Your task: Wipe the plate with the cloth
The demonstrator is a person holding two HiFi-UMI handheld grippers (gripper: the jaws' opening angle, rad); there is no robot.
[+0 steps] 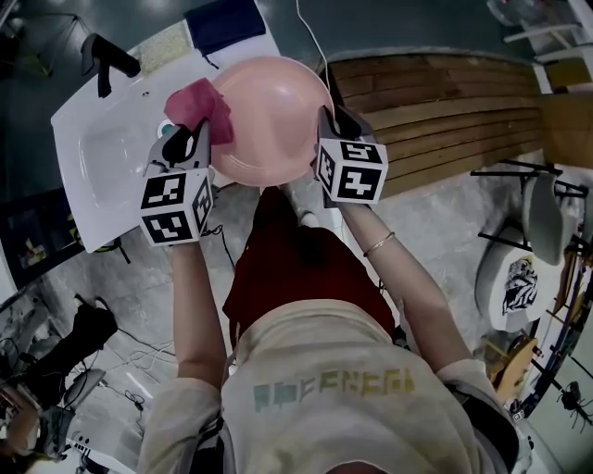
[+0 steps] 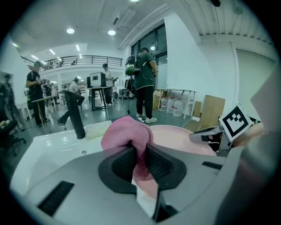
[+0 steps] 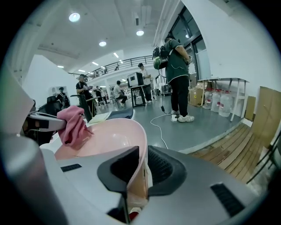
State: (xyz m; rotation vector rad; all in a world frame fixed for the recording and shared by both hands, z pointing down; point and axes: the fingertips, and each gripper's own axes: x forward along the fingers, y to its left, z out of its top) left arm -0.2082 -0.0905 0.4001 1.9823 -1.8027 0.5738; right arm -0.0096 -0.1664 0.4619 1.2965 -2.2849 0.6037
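A pale pink plate (image 1: 269, 116) is held in the air over the edge of a white sink (image 1: 107, 153). My right gripper (image 1: 326, 125) is shut on the plate's right rim (image 3: 139, 145). My left gripper (image 1: 202, 139) is shut on a bunched pink cloth (image 1: 199, 106), which lies against the plate's left side. In the left gripper view the cloth (image 2: 128, 134) bulges up from between the jaws, with the plate (image 2: 175, 138) behind it. In the right gripper view the cloth (image 3: 72, 125) rests on the plate's far rim.
A black tap (image 1: 107, 57) stands at the sink's back, with a sponge (image 1: 167, 46) and a dark cloth (image 1: 225, 22) beside it. Wooden decking (image 1: 445, 111) lies to the right. Several people stand in the hall (image 2: 142, 83).
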